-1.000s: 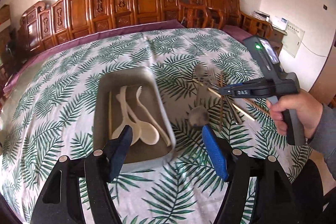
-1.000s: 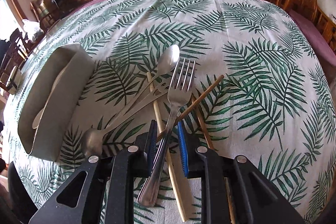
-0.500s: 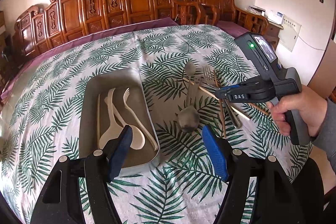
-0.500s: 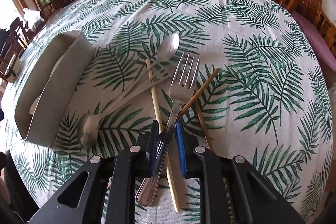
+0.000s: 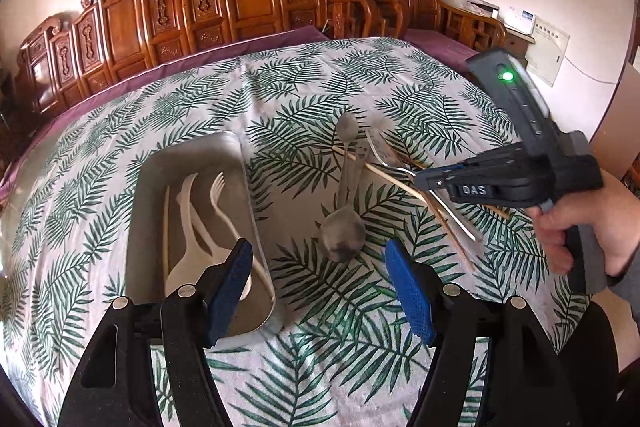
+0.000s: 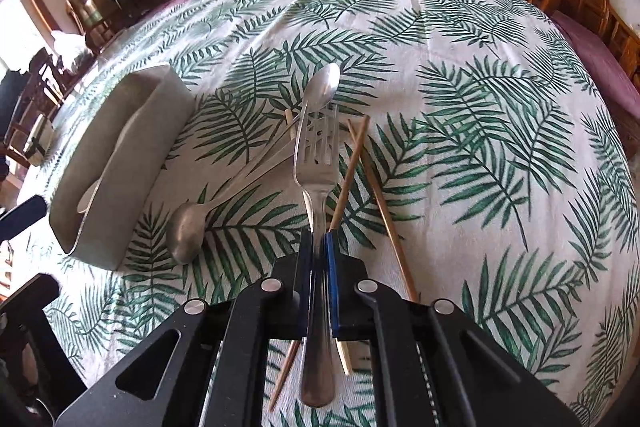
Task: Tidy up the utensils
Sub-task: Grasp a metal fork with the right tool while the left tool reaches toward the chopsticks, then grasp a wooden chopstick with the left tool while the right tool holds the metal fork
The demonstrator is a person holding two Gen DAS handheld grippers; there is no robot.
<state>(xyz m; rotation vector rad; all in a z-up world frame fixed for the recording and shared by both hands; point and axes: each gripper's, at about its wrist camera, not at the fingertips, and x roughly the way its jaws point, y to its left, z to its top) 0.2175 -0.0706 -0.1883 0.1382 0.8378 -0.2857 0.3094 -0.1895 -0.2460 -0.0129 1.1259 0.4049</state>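
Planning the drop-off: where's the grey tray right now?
In the left wrist view the grey tray sits left of centre, just left of the metal spoon, partly behind the left jaw.

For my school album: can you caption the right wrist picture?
Right hand-held gripper shut on a metal fork above the leafy tablecloth.

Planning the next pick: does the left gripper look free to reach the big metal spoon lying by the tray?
Probably yes: the left gripper is open, holds nothing, and the spoon lies uncovered just ahead, beside the tray.
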